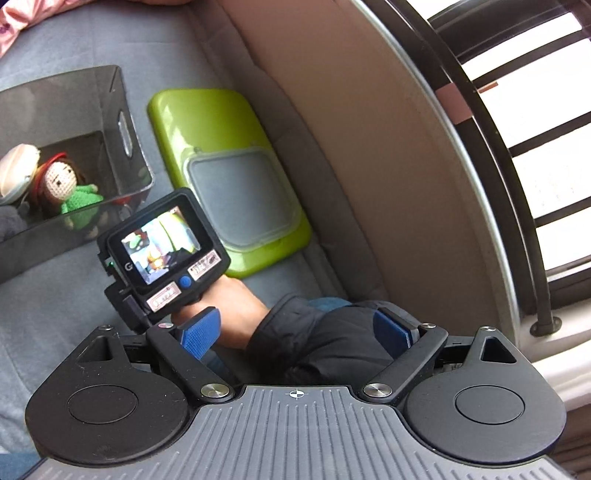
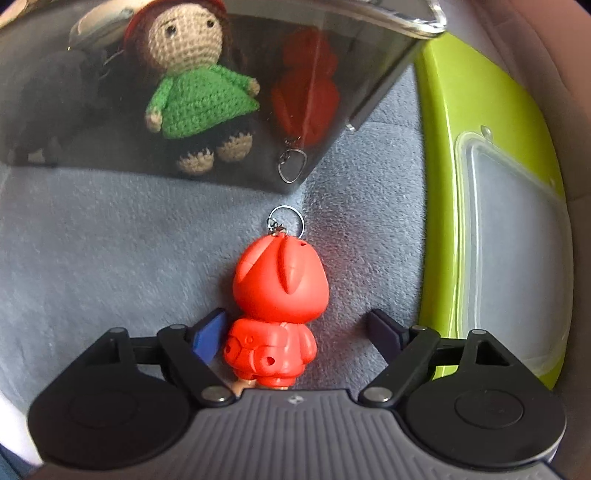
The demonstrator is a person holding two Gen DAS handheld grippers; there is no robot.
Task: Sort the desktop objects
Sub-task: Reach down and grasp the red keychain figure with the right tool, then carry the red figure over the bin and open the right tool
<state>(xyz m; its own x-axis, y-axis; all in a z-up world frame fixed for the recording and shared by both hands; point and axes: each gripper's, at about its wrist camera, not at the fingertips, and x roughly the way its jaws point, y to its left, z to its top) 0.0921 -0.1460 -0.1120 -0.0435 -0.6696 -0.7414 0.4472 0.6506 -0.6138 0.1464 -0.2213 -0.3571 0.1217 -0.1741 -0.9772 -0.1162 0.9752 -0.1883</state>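
Note:
A red toy figure keychain (image 2: 279,310) lies on the grey cloth between the fingers of my right gripper (image 2: 295,334), which is open around it; the left pad is at its side, the right pad stands apart. Ahead stands a dark transparent box (image 2: 369,66) holding a crocheted doll in green (image 2: 199,92). In the left wrist view the box (image 1: 110,122) sits at the left with the doll (image 1: 66,184) and a pale round object (image 1: 16,168) inside. My left gripper (image 1: 295,332) is open and empty, held above the right hand and its gripper's camera screen (image 1: 162,243).
A lime-green lid with a clear panel (image 1: 229,177) lies right of the box, also in the right wrist view (image 2: 480,184). A beige padded ledge (image 1: 369,147) and a barred window (image 1: 535,147) run along the right. Pink fabric (image 1: 11,22) lies at the far left.

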